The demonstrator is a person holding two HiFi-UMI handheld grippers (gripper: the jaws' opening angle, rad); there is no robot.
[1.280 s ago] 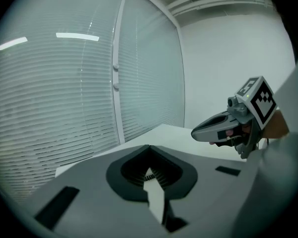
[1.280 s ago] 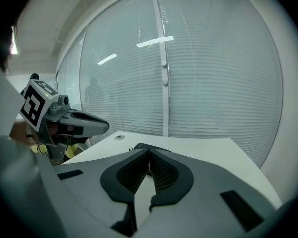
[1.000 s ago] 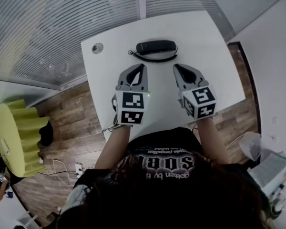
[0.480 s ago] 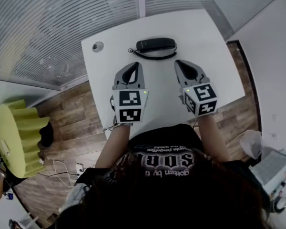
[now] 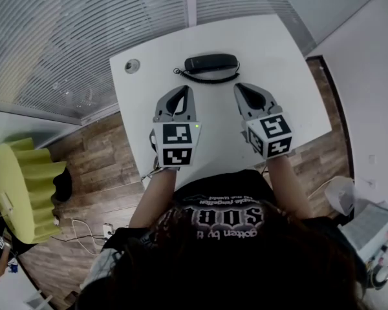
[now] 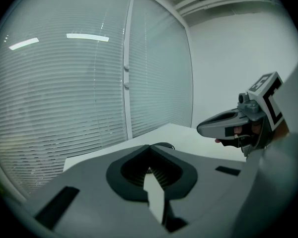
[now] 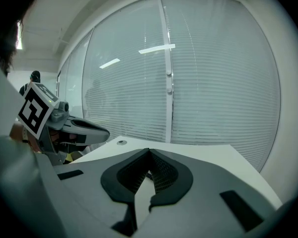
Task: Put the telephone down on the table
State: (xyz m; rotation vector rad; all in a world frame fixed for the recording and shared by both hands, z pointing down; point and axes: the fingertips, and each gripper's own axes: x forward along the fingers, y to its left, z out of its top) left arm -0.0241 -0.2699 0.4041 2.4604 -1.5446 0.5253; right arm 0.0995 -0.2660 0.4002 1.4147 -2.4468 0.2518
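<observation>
Nearest the camera in the head view, the person's black shirt [image 5: 223,215] filled the bottom of the picture, with both forearms reaching forward over the near edge of the white table [image 5: 281,63]. The two grippers hung side by side above the near half of the tabletop, their marker cubes [image 5: 176,144] facing up toward the head.

The left gripper [image 5: 188,92] had its jaws fully together with nothing between them; its own view showed the tips meeting over bare tabletop [image 6: 150,150]. The right gripper [image 5: 239,90] was likewise closed and empty, its tips meeting in its own view [image 7: 149,151]. Both pointed forward and a little downward, apart from each other. That looked like a resting pose and not a carrying one.

Just beyond the tips, and clear of both, the black telephone [image 5: 211,62] lay flat and crosswise on the table's far half, roughly between the lines of the two grippers. Its coiled cord [image 5: 210,79] curled along its near side. Since the handset rested on the surface with no grip on it, the placing seemed complete, or not yet begun.

A round cable port [image 5: 132,64] sat near the far left corner. Past the table's far edge stood slatted blinds [image 5: 84,37], with wood floor [image 5: 97,160] at the left.
</observation>
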